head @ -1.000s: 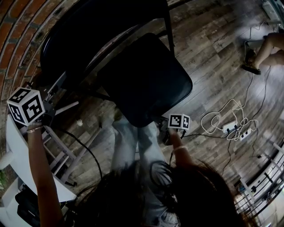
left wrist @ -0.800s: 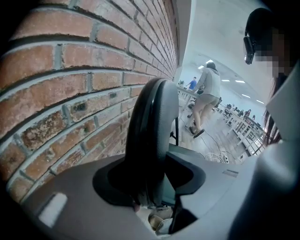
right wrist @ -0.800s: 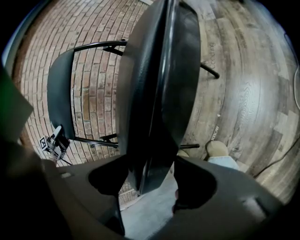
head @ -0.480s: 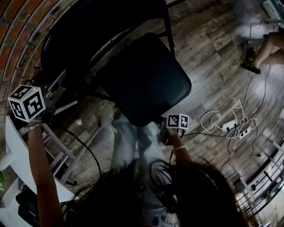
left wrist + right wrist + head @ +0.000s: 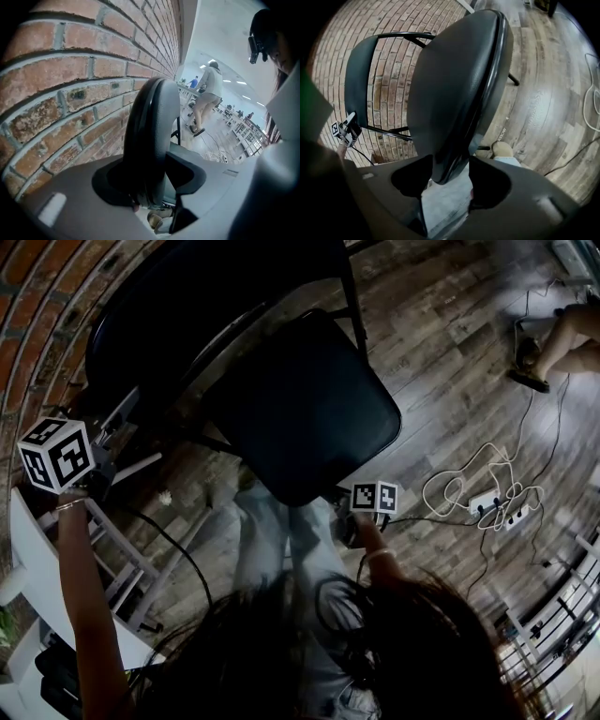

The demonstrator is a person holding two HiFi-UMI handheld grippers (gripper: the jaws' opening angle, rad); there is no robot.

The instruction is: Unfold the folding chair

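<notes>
The folding chair stands on the wooden floor, close to a brick wall. It is black all over, with a thin metal tube frame and smooth, slightly glossy padding. Its seat is tilted, the front edge nearest the person and the broad top face showing in the head view. The curved backrest rises behind it, next to the bricks.

The left tongs have just been opening a little. The side of the backrest fills the gap between them, and both pads sit against it. The right tongs have just been closing around the seat's front edge, which lies between the pads with a gap showing on the right. A white cable is looped on the floor to the right, well apart from the chair.
</notes>
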